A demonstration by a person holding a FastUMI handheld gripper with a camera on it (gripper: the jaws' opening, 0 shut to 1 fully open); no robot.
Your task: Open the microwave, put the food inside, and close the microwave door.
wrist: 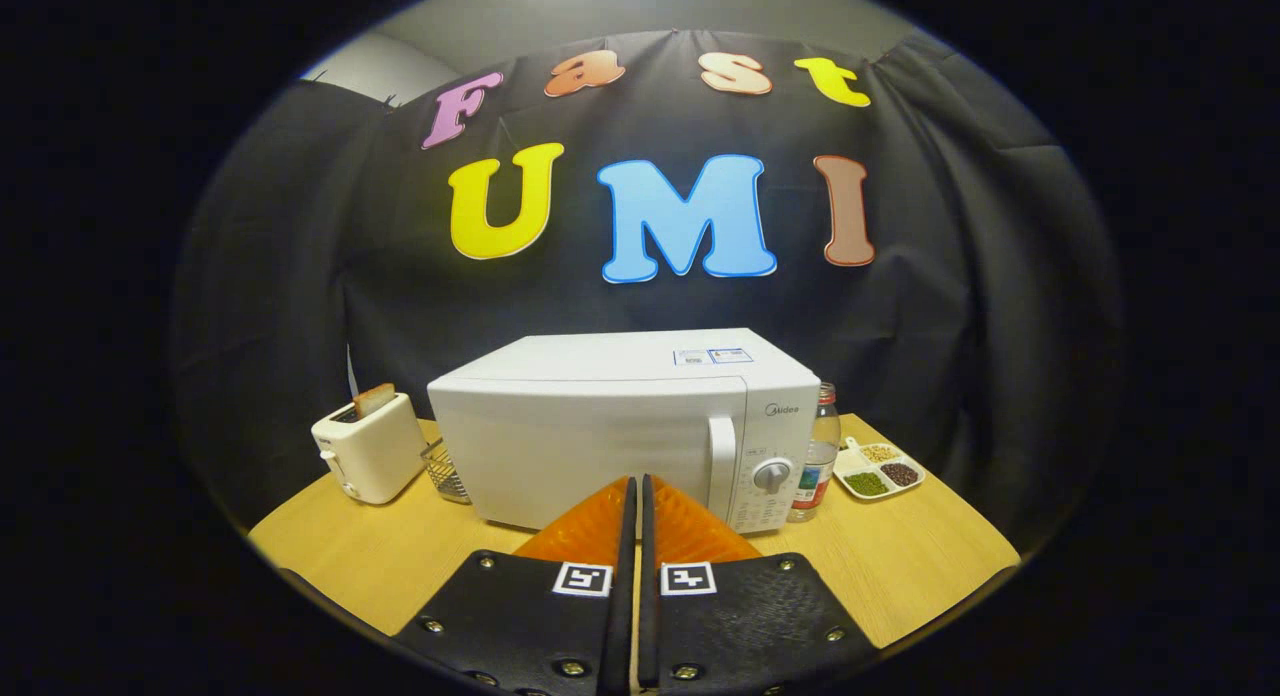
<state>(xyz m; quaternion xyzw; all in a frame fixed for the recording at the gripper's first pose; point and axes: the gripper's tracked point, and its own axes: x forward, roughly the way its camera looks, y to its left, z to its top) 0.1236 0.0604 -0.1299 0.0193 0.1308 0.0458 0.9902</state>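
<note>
A white microwave (620,426) stands on the wooden table (900,566) just beyond my fingers, its door closed. Its vertical white handle (722,464) runs down the right side of the door, beside the control panel and round dial (771,475). My gripper (636,488) is in front of the door's lower middle, its two orange fingers pressed together with nothing between them. No food item lies between or just ahead of the fingers.
A white toaster (368,459) with a slice of bread (373,399) poking up sits left of the microwave, a small wire basket (445,472) between them. Right of the microwave stand a plastic bottle (820,454) and a white divided dish (878,468) of beans.
</note>
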